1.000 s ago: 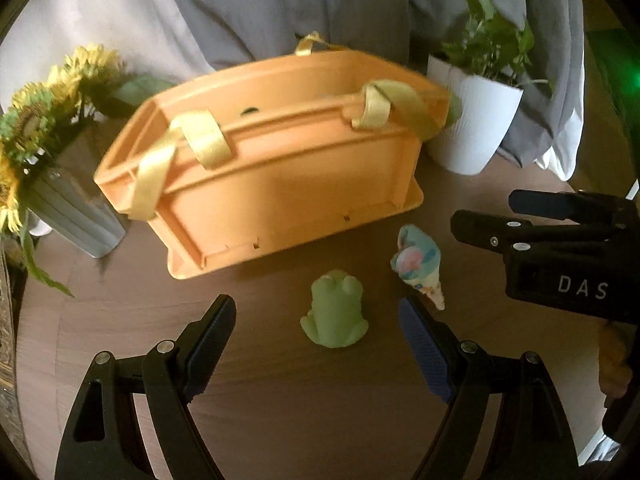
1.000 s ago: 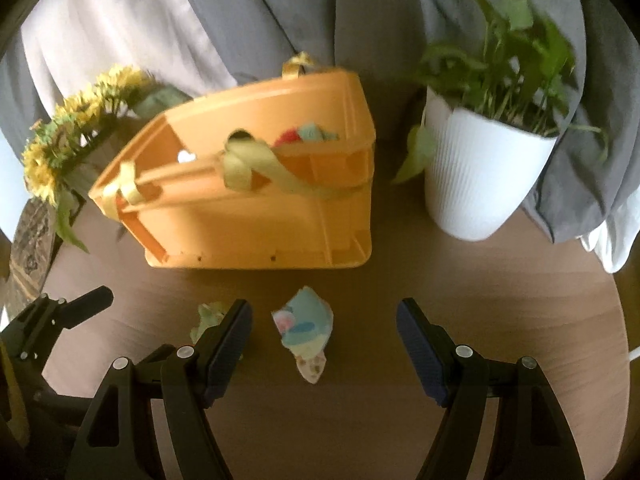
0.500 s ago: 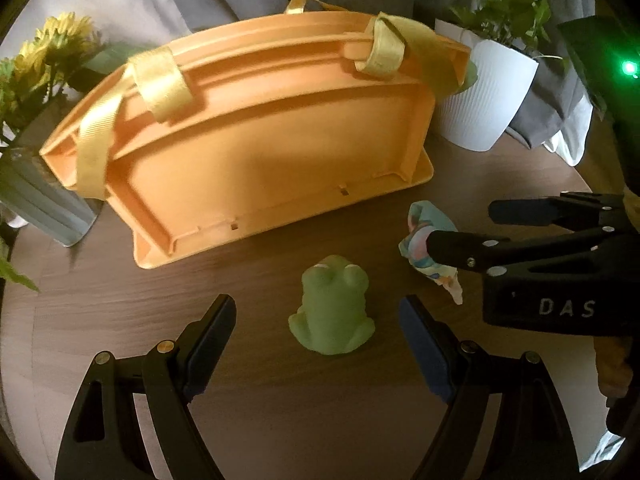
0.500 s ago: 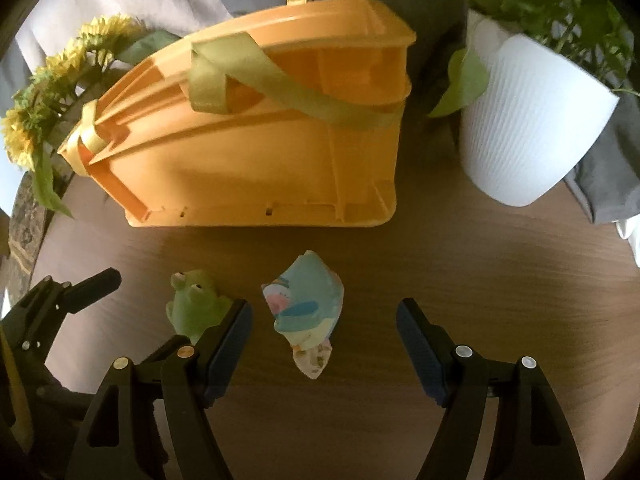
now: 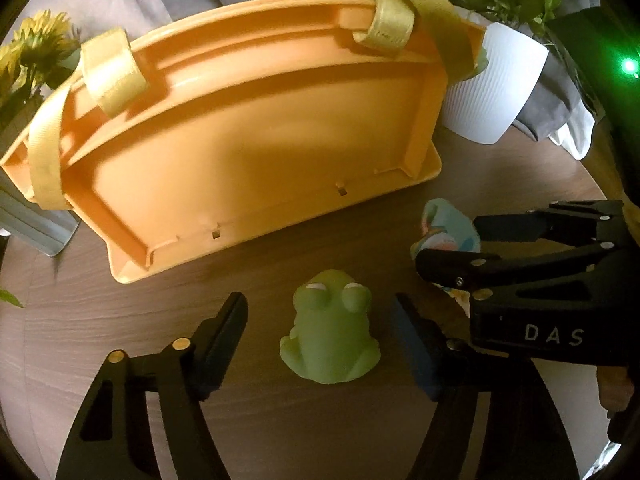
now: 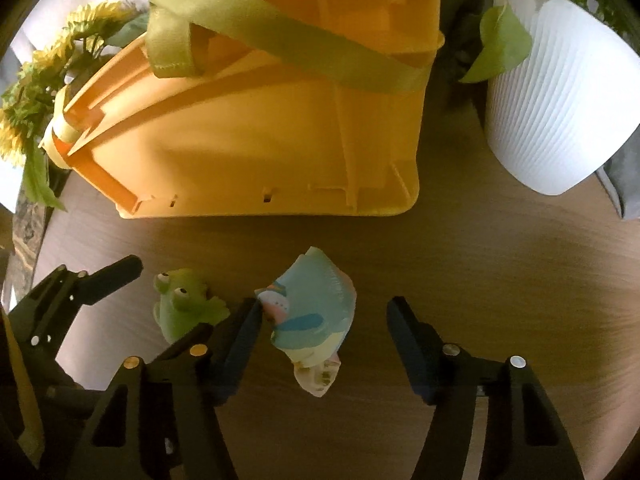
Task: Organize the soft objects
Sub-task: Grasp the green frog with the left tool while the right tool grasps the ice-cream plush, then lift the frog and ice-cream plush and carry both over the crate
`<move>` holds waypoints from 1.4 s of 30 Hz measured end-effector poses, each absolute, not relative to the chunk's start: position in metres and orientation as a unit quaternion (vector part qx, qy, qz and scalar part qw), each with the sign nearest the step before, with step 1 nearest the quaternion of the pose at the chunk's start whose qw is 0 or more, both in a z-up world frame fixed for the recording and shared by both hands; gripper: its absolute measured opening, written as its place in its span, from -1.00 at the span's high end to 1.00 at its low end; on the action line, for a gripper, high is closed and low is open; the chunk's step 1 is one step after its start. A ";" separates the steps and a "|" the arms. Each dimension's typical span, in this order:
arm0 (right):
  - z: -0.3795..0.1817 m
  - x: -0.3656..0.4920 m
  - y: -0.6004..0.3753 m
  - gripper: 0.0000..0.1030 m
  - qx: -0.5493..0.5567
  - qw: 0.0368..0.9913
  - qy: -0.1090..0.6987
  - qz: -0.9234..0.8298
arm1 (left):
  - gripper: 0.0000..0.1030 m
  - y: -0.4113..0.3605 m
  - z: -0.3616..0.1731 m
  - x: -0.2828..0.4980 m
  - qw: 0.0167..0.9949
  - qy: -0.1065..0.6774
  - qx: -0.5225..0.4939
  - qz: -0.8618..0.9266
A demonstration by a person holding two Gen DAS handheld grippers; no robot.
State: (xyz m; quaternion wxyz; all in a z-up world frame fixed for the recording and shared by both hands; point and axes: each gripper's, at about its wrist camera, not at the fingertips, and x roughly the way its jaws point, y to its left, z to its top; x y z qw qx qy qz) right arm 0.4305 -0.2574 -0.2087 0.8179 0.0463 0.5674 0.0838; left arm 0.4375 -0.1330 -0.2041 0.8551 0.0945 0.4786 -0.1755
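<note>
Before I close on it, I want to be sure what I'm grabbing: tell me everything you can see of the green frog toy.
The green frog toy is a small, squat, pale green figure with a soft, matte, rubbery look. It has two bulging eyes on top, white with dark pupils, and rounded legs. It sits upright on the wooden table, in front of the orange basket and beside the pastel toy. It lies between the open fingers of the left hand-held gripper; nothing visibly touches it except the table.

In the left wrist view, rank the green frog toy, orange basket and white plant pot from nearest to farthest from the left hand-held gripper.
1. Green frog toy: between the open fingers of the left hand-held gripper.
2. Orange basket: straight ahead, behind the frog.
3. White plant pot: far right, beyond the basket's corner.
</note>
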 end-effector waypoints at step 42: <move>-0.154 0.376 -0.256 0.14 0.086 0.872 0.481 0.044 | 0.23 -0.098 -0.136 0.397 0.901 0.404 0.047 -0.150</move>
